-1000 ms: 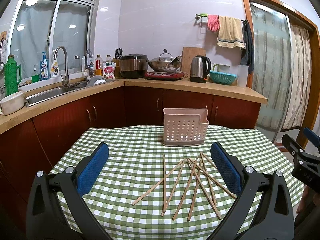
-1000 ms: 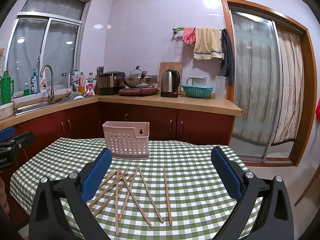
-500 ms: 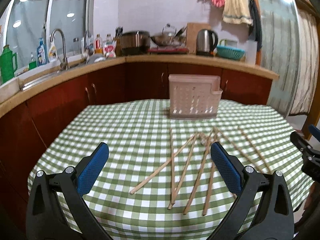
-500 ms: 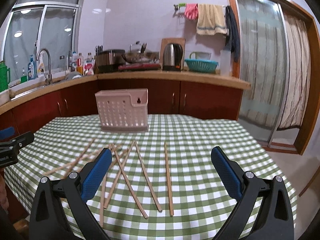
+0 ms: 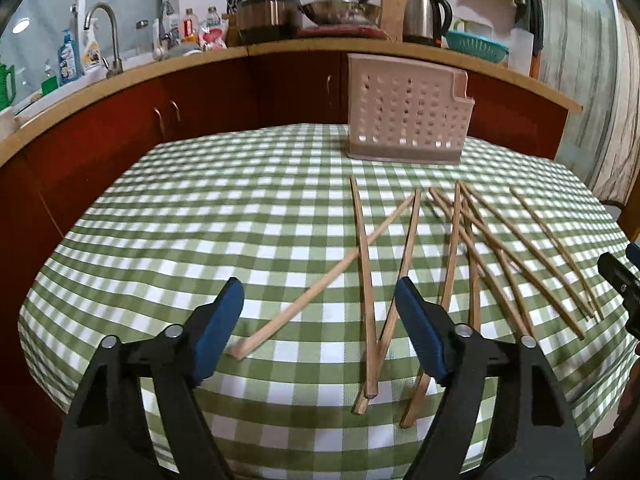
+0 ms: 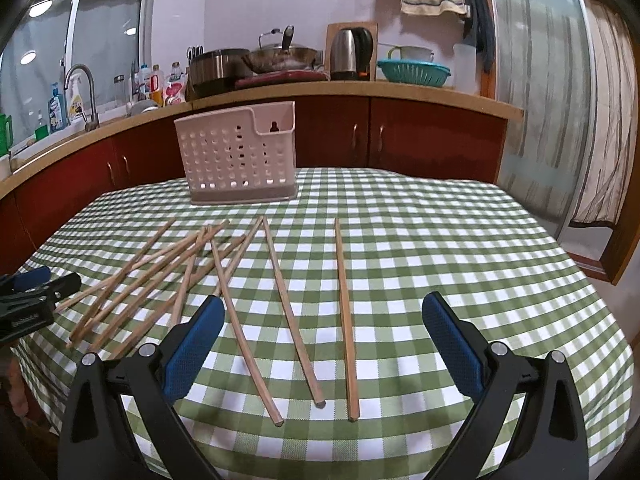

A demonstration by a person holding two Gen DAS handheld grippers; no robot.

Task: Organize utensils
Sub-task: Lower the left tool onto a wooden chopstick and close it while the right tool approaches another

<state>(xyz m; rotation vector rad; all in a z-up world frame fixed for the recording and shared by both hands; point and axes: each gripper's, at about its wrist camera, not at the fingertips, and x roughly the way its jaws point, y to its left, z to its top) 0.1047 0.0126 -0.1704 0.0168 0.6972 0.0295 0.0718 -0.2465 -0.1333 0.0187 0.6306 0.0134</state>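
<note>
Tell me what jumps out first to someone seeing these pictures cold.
A loose fan of wooden chopsticks crisscrosses the green checked tablecloth, with one chopstick lying apart to their right. Behind them stands an empty perforated pink utensil holder near the table's far edge. The blue-padded left tongs, jaws closing with nothing gripped, and the open right tongs frame the chopsticks' near ends.

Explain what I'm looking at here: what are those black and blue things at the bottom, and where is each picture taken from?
Each picture comes from a camera on hand-held tongs, looking along their fingers. The left tongs are closing, with the near ends of a few loose chopsticks between the blue pads, nothing pinched yet. The right tongs stand open over three more chopsticks. All lie scattered on the green checked tablecloth; the perforated holder stands behind them. Nothing is held.
</note>
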